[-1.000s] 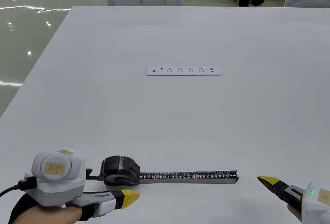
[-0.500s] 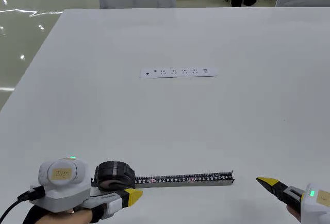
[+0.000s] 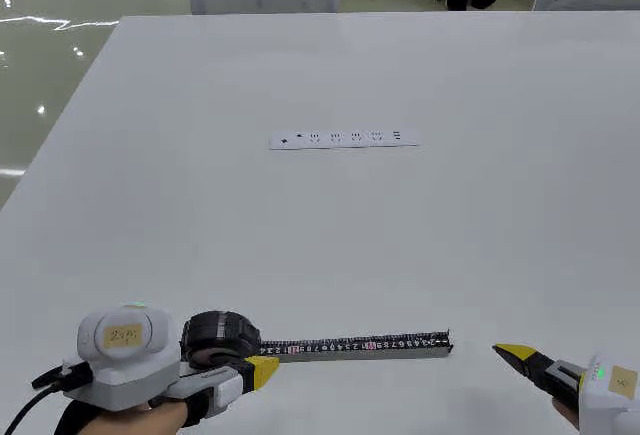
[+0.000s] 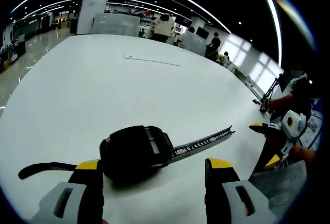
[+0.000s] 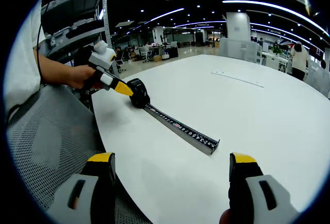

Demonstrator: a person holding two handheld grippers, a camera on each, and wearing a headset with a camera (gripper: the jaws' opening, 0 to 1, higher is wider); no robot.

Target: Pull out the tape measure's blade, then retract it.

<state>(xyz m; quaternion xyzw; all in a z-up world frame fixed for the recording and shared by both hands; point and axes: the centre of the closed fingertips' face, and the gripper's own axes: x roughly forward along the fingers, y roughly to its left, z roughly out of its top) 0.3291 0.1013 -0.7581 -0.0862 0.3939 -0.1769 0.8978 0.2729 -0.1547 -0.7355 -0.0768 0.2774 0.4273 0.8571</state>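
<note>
1. Task object: the tape measure case lies on the white table near its front edge. The blade is drawn out and lies flat on the table.
2. Long axis: in the head view the blade runs left to right, from the case on the left to the end hook on the right.
3. Left gripper: the jaws stand spread wide and grasp nothing. The case lies just ahead of them, between the two yellow tips and apart from both. This gripper is the nearer one to the case.
4. Right gripper: the jaws stand spread wide and empty. The end hook lies ahead of them, a little right of their centre line and not yet between the tips. This gripper is the nearer one to the hook.
5. Judgement: the pull-out appears done. Retraction turns on the case end, so the left gripper is better placed to act.
6. Hard to make out:
   - No lock or brake button can be told apart on the case.
   - In the head view the case hides the left gripper's far jaw.
   - The frame edge cuts off the right gripper in the head view.
   - The wrist strap trails from the case behind the left jaw.
</note>
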